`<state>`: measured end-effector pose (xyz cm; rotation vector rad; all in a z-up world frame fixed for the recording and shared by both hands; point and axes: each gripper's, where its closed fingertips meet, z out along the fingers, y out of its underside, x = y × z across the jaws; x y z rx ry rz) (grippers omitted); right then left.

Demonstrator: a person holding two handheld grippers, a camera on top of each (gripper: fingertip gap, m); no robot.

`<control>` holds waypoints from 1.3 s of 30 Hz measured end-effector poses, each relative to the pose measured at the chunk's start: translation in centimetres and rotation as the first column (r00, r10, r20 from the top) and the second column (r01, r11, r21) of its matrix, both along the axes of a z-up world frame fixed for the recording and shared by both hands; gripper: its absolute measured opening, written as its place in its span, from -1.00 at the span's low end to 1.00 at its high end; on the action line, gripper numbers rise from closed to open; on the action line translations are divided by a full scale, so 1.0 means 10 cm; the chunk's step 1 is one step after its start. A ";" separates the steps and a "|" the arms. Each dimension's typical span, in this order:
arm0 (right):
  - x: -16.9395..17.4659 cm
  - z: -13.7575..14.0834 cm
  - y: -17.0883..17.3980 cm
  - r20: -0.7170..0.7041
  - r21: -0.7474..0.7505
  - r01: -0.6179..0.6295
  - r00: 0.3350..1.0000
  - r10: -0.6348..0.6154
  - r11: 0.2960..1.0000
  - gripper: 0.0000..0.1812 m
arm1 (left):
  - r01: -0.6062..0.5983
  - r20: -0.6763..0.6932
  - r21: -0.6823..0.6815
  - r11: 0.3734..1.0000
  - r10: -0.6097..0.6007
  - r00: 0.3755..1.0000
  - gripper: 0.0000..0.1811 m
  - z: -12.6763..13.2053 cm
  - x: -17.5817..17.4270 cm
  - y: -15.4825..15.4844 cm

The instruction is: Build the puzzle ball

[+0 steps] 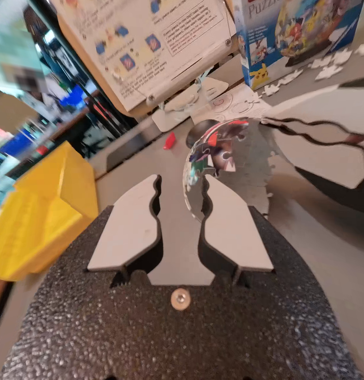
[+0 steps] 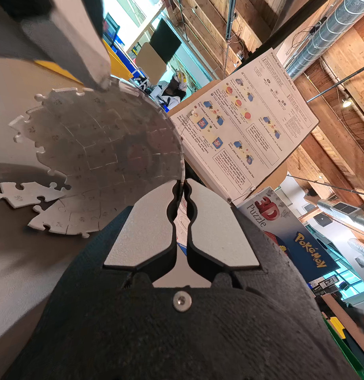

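My right claw (image 2: 182, 185) is clenched on the rim of the half-built puzzle ball (image 2: 107, 141), pinching the thin shell edge between its tips and holding the bowl tipped so its grey inner face looks at the camera. My left claw (image 1: 182, 181) hangs released just in front of the ball (image 1: 218, 162), jaws apart with nothing between them; from the right wrist view one of its tips seems to meet the rim on the side opposite my grip, though I cannot tell whether it touches.

The risk, as I judge it, lies in that single pinch: the shell is only pieces locked by their tabs, and a twist or a hard push from the left claw could pop a seam and shed a section. The jagged open edge looks weakest. A loose piece (image 2: 31, 194) lies on the tabletop (image 1: 310, 267) just beside the ball's lower edge, and could be swept off by either claw.

Beyond the ball stand a small red item (image 1: 169, 140), the yellow bin (image 1: 43, 222) to its left, then the instruction board (image 1: 156, 47) and the puzzle box (image 1: 290, 35), with white pieces (image 1: 329, 63) scattered by it.
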<state>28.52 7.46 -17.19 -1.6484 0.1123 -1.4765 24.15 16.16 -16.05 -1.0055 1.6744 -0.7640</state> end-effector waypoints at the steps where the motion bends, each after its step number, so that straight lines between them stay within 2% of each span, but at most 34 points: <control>1: 0.00 0.00 0.00 0.003 -0.001 -0.001 1.000 0.001 1.000 -0.96 | 0.005 0.024 0.071 0.997 -0.007 1.000 -0.60 -0.01 0.05 0.01; 3: 0.00 0.00 0.01 0.005 -0.001 -0.001 1.000 0.001 1.000 -0.97 | 0.025 0.053 0.191 0.981 -0.036 0.998 -0.63 -0.08 0.13 -0.01; 6: -0.01 0.01 0.01 0.017 -0.011 0.000 1.000 0.000 1.000 -0.96 | 0.039 0.085 0.297 0.954 -0.067 0.994 -0.68 -0.16 0.20 -0.03; 10: -0.01 0.01 0.03 0.039 -0.031 0.002 0.999 -0.001 1.000 -0.96 | 0.002 0.205 0.355 0.935 -0.080 0.976 -0.96 -0.13 0.25 -0.01; 17: -0.04 0.02 0.00 0.074 -0.063 -0.017 0.997 0.022 0.998 -0.94 | -0.003 0.341 0.405 0.914 -0.148 0.928 -0.97 -0.09 0.25 -0.03; 22: -0.15 -0.02 0.05 0.055 -0.077 -0.114 0.991 0.118 0.991 -0.72 | 0.016 0.375 0.407 0.914 -0.183 0.909 -0.97 -0.09 0.26 -0.04; 28: -0.37 0.01 -0.04 -0.038 0.040 -0.254 0.966 0.255 0.966 -0.41 | 0.037 0.408 0.473 0.880 -0.256 0.876 -0.96 -0.07 0.28 -0.11; 33: -0.54 0.15 -0.17 -0.104 0.235 -0.432 0.880 0.464 0.871 -0.32 | 0.042 0.426 0.513 0.858 -0.296 0.855 -0.96 -0.06 0.30 -0.15; 36: -0.61 0.39 -0.23 -0.082 0.248 -0.567 0.795 0.600 0.785 -0.37 | 0.039 0.435 0.527 0.849 -0.310 0.845 -0.96 -0.06 0.29 -0.17; 39: -0.47 0.57 -0.28 -0.208 0.337 -0.625 0.680 0.703 0.704 -0.35 | 0.036 0.435 0.529 0.848 -0.307 0.846 -0.95 -0.06 0.29 -0.16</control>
